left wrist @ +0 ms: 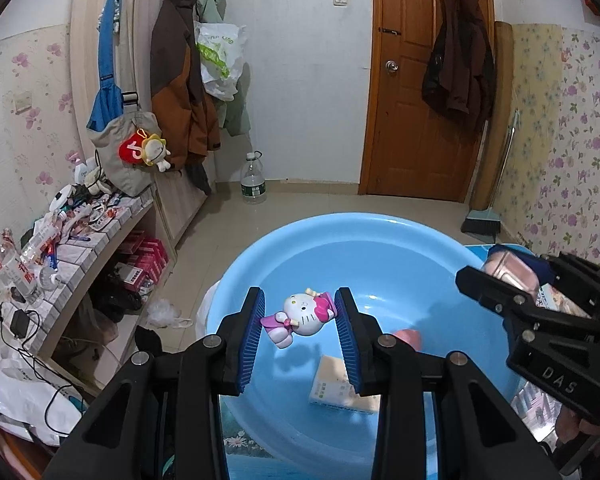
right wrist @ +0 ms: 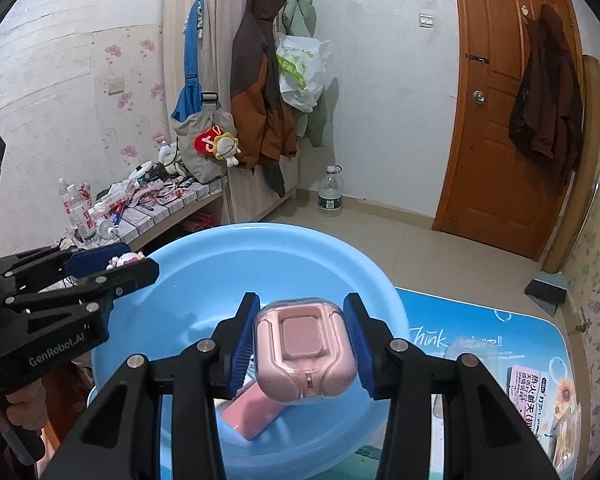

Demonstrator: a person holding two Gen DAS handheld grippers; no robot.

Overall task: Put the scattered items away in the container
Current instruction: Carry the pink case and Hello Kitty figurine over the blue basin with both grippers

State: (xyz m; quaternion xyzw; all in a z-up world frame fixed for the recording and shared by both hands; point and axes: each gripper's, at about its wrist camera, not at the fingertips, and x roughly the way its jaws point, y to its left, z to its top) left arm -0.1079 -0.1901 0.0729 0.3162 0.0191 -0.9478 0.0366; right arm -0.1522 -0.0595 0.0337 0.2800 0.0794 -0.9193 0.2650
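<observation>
1. Left wrist view, centre frame: left gripper [left wrist: 300, 320] clamped on cat figurine [left wrist: 300, 316], above blue basin [left wrist: 340, 232].
2. Lower centre, right view: right gripper [right wrist: 302, 344] pinching pink earbud case [right wrist: 306, 354].
3. Lower both close, release gently, clear of tissue pack [left wrist: 340, 388].

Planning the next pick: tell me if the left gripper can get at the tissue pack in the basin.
Probably not yet: the left gripper is shut on the cat figurine. The tissue pack lies uncovered in the blue basin below.
</observation>
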